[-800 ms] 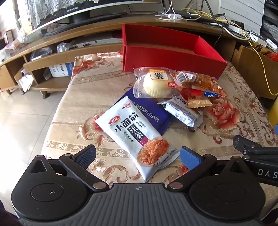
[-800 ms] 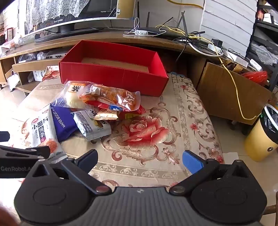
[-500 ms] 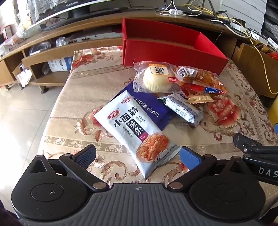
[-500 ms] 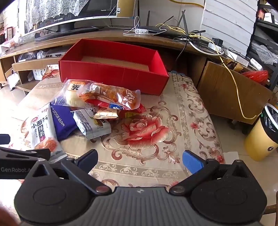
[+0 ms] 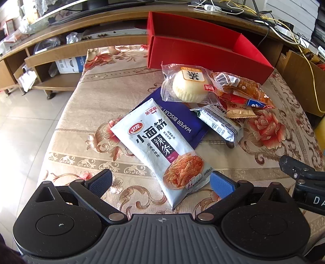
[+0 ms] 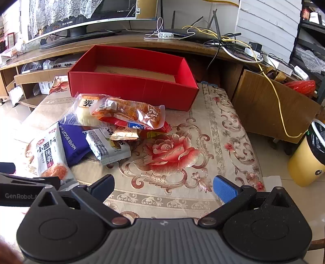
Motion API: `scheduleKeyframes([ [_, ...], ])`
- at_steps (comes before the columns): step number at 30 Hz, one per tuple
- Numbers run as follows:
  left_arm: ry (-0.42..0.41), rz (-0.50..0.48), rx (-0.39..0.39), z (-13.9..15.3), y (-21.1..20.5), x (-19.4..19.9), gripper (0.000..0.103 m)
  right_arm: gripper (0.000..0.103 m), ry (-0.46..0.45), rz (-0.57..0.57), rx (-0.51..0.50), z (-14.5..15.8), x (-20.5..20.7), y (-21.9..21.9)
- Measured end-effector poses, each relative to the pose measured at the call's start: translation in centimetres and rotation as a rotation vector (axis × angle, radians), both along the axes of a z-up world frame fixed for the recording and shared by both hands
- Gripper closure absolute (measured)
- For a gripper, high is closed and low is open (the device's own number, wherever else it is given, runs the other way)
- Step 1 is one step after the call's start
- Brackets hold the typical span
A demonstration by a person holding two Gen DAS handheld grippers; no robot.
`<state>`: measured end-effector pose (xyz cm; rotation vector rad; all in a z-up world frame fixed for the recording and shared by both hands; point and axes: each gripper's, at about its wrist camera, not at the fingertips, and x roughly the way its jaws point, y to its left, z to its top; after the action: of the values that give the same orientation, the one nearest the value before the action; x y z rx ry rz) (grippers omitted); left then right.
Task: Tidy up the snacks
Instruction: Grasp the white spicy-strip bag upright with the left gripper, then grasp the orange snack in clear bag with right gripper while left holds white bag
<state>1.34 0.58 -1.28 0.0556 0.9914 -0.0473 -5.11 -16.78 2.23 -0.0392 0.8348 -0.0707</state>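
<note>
Both grippers were spread wide and held nothing. The left gripper (image 5: 160,182) hung over the near edge of the floral tablecloth (image 5: 113,85), angled down at the white spicy-strip packet (image 5: 160,146), whose near corner lay between the blue pads (image 5: 220,183) without contact. The right gripper (image 6: 163,188) hung over bare cloth near the big red rose print (image 6: 170,150), nothing between its fingers.

Snacks sat in a loose pile on the cloth, just in front of the red box (image 6: 132,89), none inside. The white packet lay on the navy wafer biscuit pack (image 5: 182,119); the bagged steamed bun (image 5: 189,85) sat on the wafer pack's far end, with the orange-red clear-wrapped snack (image 6: 132,113) leaning against it, a silver-white pack (image 6: 107,146) and a small gold sachet (image 6: 126,134) beneath.

Only the right view showed the box interior: brownish floor, no snacks. It also showed the TV (image 6: 85,18), router and cables (image 6: 182,32) and yellow bin (image 6: 306,158). Left view showed only the box's outer wall and part of its inner side, but gave the white packet's print in full, plus tiled floor (image 5: 26,126) and TV stand shelves (image 5: 56,58).

Red and yellow wrappers under the orange snack were mostly hidden, unidentifiable. The silver pack's text was unreadable. Each view caught only a sliver of the other gripper at its edge.
</note>
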Motion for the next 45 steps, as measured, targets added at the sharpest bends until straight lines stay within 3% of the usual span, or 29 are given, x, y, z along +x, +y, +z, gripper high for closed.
scheduleKeyframes([
  [8,0.061,0.102,-0.084,-0.6,1.2,2.2,0.000,0.003,-0.002,0.007,0.021,0.4,0.6,-0.1],
  [16,0.113,0.197,-0.113,-1.8,1.0,4.3,0.001,0.003,-0.016,0.031,0.040,1.2,1.0,0.1],
  [22,0.114,0.222,-0.061,-2.2,-0.1,5.1,0.008,0.004,-0.012,0.024,0.049,1.2,1.3,-0.4],
  [26,0.096,0.197,-0.032,-2.0,-0.2,4.5,0.019,0.007,-0.009,0.027,0.046,1.3,1.4,-0.6],
  [30,0.095,0.159,-0.052,-1.4,0.3,3.4,0.039,0.015,-0.003,0.038,0.063,1.6,1.3,-1.0],
  [32,0.105,0.144,-0.058,-1.3,0.7,2.9,0.043,0.017,-0.008,0.037,0.064,1.8,1.2,-1.3],
  [41,0.148,0.062,-0.038,-1.3,1.6,2.3,0.049,0.020,-0.024,0.007,0.098,3.2,2.2,-3.5],
  [45,0.139,0.026,-0.080,-1.2,1.2,3.0,0.050,0.020,-0.026,0.089,0.064,3.2,4.9,-2.8],
])
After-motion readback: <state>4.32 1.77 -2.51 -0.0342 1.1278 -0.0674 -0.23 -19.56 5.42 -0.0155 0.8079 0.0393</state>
